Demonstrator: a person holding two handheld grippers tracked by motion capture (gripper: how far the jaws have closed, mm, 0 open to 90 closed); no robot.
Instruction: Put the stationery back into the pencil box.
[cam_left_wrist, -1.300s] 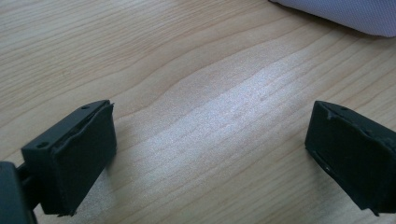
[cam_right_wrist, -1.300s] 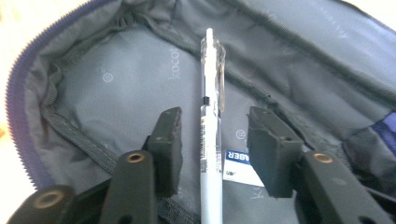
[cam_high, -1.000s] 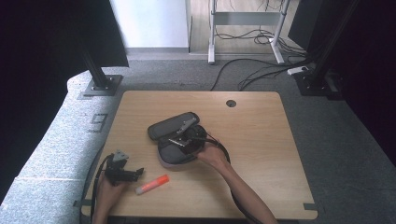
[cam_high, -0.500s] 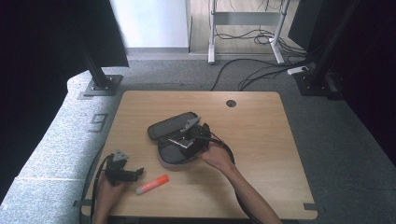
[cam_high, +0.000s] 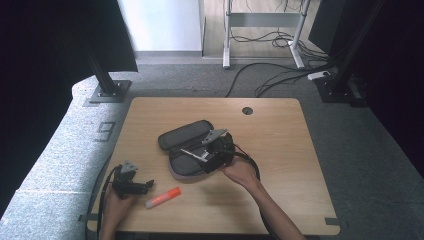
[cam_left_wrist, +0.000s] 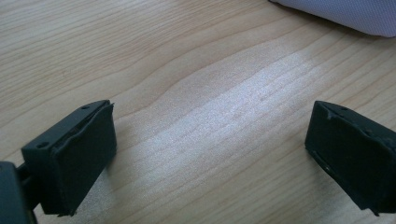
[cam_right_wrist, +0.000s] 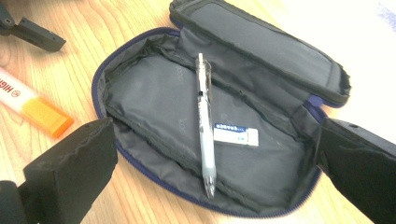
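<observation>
Right gripper (cam_right_wrist: 210, 158) jaws, just opened wide and holding nothing, are hovering over the open black fabric pencil case (cam_right_wrist: 154, 98); the clear pen (cam_right_wrist: 205, 126) is lying inside. Left gripper (cam_left_wrist: 210, 154), wide and holding nothing, is resting at 7 o'clock.

Black tool (cam_high: 131, 184), grey plate, bare forearms

In the right gripper view, the highlighter (cam_right_wrist: 32, 105) is cut off at the left edge; its printed lettering reads only in part. The label on the eraser (cam_right_wrist: 236, 135) is too small to read. In the high view, the right gripper (cam_high: 202, 152) covers part of the pencil case (cam_high: 186, 150), and the pen (cam_high: 194, 154) there is probably too small to identify.
</observation>
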